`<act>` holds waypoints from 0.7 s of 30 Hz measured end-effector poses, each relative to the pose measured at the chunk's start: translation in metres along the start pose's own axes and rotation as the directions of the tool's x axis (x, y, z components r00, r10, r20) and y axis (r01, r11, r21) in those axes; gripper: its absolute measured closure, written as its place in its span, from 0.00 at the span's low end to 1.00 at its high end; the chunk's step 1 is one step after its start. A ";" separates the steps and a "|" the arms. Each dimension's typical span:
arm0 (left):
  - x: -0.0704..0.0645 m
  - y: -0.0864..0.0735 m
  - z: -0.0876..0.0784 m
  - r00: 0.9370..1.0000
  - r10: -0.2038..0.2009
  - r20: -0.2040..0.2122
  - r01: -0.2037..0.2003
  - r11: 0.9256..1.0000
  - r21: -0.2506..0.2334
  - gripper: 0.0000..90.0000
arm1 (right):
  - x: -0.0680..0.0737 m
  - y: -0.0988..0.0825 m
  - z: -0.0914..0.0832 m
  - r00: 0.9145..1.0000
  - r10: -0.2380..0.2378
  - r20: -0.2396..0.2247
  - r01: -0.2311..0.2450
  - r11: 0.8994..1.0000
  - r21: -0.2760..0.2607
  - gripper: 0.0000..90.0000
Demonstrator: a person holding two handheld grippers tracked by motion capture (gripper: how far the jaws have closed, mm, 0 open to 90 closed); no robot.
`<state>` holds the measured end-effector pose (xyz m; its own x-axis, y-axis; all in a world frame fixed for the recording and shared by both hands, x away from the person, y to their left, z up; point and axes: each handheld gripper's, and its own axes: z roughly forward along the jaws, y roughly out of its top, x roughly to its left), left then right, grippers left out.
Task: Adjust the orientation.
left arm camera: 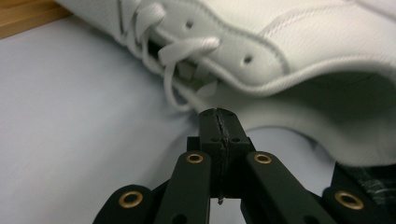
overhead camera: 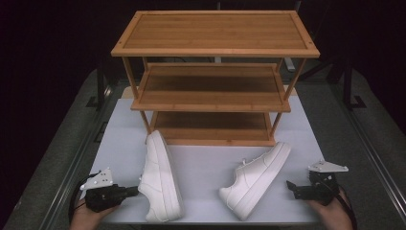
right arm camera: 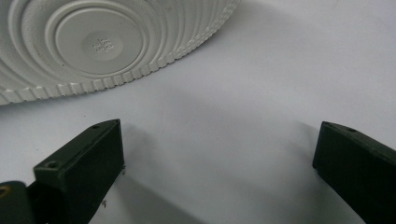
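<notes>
Two white sneakers lie on their sides on the pale table (overhead camera: 206,163). The left sneaker (overhead camera: 160,177) points away from me; the right sneaker (overhead camera: 256,179) lies slanted with its sole toward the right. My left gripper (overhead camera: 133,191) points level at the left sneaker's side, its tip right at the shoe. In the left gripper view its pads (left arm camera: 219,123) are pressed together just below the sneaker's (left arm camera: 280,51) collar and laces (left arm camera: 187,51); I see nothing between them. My right gripper (overhead camera: 291,186) stands open, its jaws wide apart (right arm camera: 219,154) a short way from the ribbed sole (right arm camera: 98,44).
A three-tier bamboo rack (overhead camera: 215,33) stands at the back of the table, its bottom shelf (overhead camera: 210,127) just behind the sneakers. A person's hands hold both grippers at the near edge. Dark floor surrounds the table.
</notes>
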<state>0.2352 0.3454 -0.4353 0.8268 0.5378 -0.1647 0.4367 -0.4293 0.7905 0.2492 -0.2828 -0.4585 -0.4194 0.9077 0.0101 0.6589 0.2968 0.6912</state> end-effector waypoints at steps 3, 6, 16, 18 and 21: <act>0.000 0.003 0.003 1.000 -0.005 0.019 0.005 1.000 -0.022 1.00 | 0.000 0.000 0.000 1.000 0.000 0.000 0.000 1.000 0.000 0.02; -0.001 0.006 0.007 0.999 -0.006 0.046 0.007 0.999 -0.031 1.00 | 0.000 0.000 0.000 1.000 0.000 0.000 0.000 1.000 0.000 0.02; -0.005 0.019 0.014 0.998 0.026 0.050 -0.023 0.998 -0.056 1.00 | 0.000 0.000 0.000 1.000 0.000 0.000 0.000 1.000 0.000 0.02; -0.005 0.020 0.015 0.998 0.032 0.050 -0.029 0.998 -0.055 1.00 | 0.000 0.000 0.000 1.000 0.000 0.000 0.000 1.000 0.000 0.02; -0.006 0.023 0.017 0.998 0.040 0.051 -0.037 0.998 -0.053 1.00 | 0.000 0.000 0.000 1.000 0.000 0.000 0.000 1.000 0.000 0.02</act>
<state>0.2462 0.3196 -0.4261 0.8607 0.4824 -0.1631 0.3864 -0.4101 0.8262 0.2492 -0.2827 -0.4586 -0.4191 0.9079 0.0104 0.6592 0.2964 0.6911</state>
